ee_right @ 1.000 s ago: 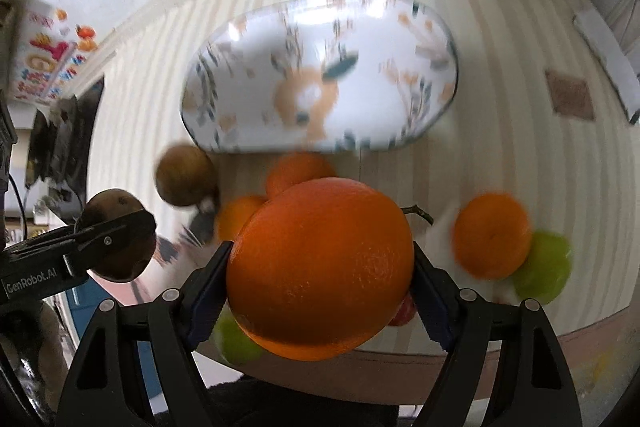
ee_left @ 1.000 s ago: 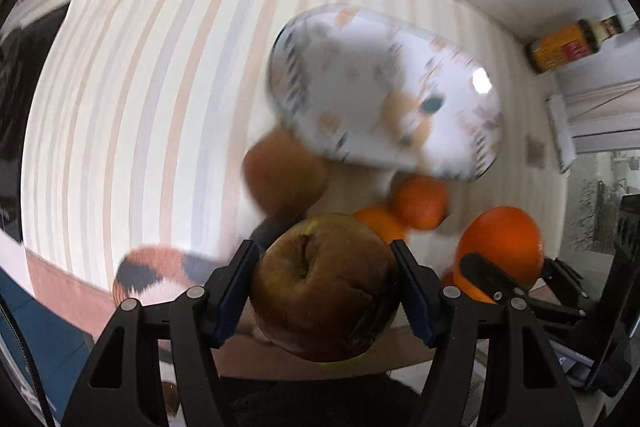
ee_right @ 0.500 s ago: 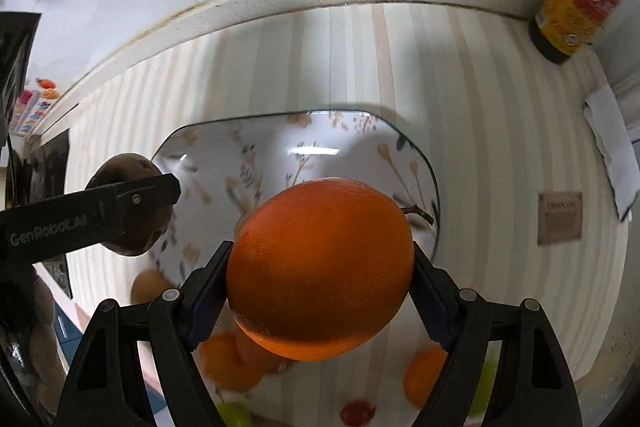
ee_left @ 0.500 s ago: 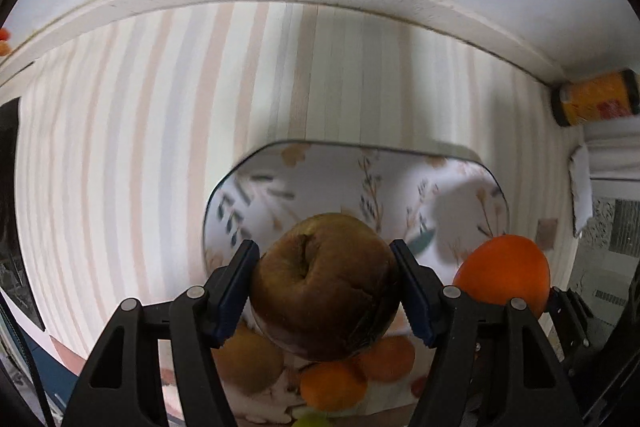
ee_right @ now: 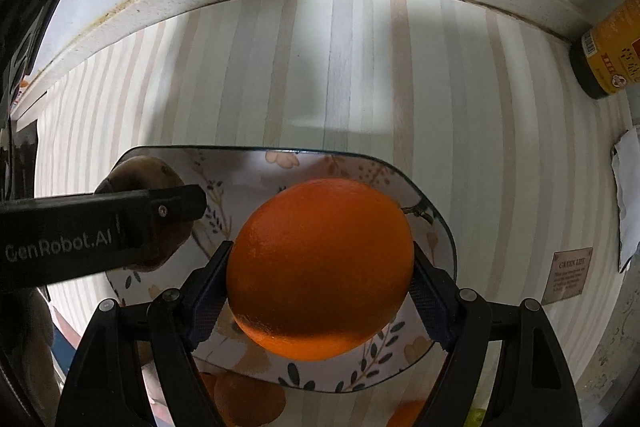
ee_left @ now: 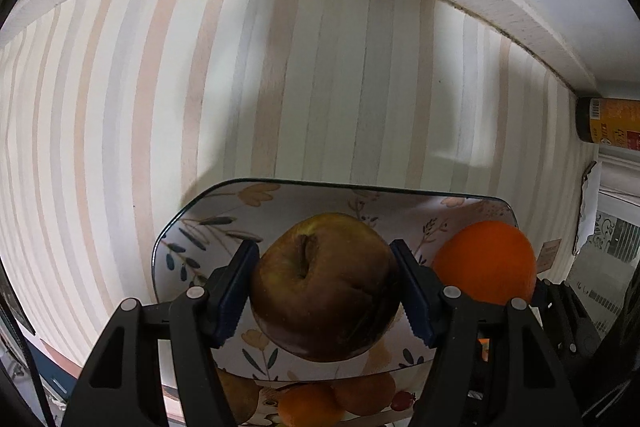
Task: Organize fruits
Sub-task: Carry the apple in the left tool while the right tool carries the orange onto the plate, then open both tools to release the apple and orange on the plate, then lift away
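right now the left gripper [ee_left: 326,287] is clamped on a brownish, bruised apple [ee_left: 326,287], its blue pads pressed against both sides of the fruit. the right gripper [ee_right: 320,271] is likewise closed around a large orange [ee_right: 320,267], pads tight on its flanks. both fruits hang over a floral plate [ee_right: 256,167] that sits on a striped tablecloth [ee_left: 280,67]; whether either fruit touches the plate is hard to tell from these views. the apple is over the plate's left part, the orange over its right. more oranges [ee_left: 360,393] lie on the cloth just past the plate's near edge, partly hidden. a yellow-labelled bottle [ee_right: 608,55] lies at the far right, well apart from the plate.
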Motion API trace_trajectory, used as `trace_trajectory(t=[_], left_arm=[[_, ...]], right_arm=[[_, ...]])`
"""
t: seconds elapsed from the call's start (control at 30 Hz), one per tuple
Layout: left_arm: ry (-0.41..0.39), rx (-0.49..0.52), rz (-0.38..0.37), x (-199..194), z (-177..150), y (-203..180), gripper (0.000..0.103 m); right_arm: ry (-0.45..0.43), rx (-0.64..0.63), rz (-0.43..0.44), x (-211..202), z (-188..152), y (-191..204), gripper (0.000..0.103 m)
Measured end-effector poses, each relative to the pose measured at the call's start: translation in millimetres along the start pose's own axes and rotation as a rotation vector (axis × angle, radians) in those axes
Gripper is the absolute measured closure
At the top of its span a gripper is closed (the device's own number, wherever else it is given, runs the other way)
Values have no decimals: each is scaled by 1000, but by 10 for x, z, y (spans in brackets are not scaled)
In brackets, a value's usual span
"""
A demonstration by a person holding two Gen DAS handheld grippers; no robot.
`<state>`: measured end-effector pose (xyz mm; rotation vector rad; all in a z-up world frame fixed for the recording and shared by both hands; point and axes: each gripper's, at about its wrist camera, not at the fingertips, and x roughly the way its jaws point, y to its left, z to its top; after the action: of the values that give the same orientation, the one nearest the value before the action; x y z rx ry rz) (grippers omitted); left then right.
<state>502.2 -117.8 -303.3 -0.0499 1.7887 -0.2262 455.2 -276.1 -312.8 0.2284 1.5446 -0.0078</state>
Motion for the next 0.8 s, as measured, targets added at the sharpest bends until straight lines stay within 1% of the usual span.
trace_trajectory(t=[0.2, 0.23, 0.37, 0.4, 0.43, 0.47, 0.5, 0.7, 0.77, 0.8], left_arm=[[13, -9, 14, 53, 74, 18, 38], [15, -10, 17, 123, 120, -61, 38], [29, 1, 30, 230, 106, -179, 38], [29, 7, 45, 236, 97, -190, 36], [26, 13, 50, 237, 81, -198, 30], [17, 16, 49, 229, 55, -204, 19], [7, 18, 50, 202, 51, -205, 15], [-55, 19, 60, 17, -55, -174, 15], [-80, 28, 78, -45, -142, -145, 15], [-106, 36, 103, -99, -208, -124, 15]], right_arm=[[21, -6, -3, 39, 119, 5, 19], [27, -6, -4, 44, 130, 9, 18], [50, -2, -16, 75, 172, 39, 18], [58, 4, -17, 84, 187, 44, 18], [64, 6, -15, 81, 192, 40, 15], [65, 5, -7, 75, 193, 39, 13], [67, 5, -2, 59, 196, 38, 9], [43, 3, 5, -143, 126, 53, 9], [41, 1, 4, -194, 34, 51, 9], [37, 3, -1, -229, -17, 45, 9]])
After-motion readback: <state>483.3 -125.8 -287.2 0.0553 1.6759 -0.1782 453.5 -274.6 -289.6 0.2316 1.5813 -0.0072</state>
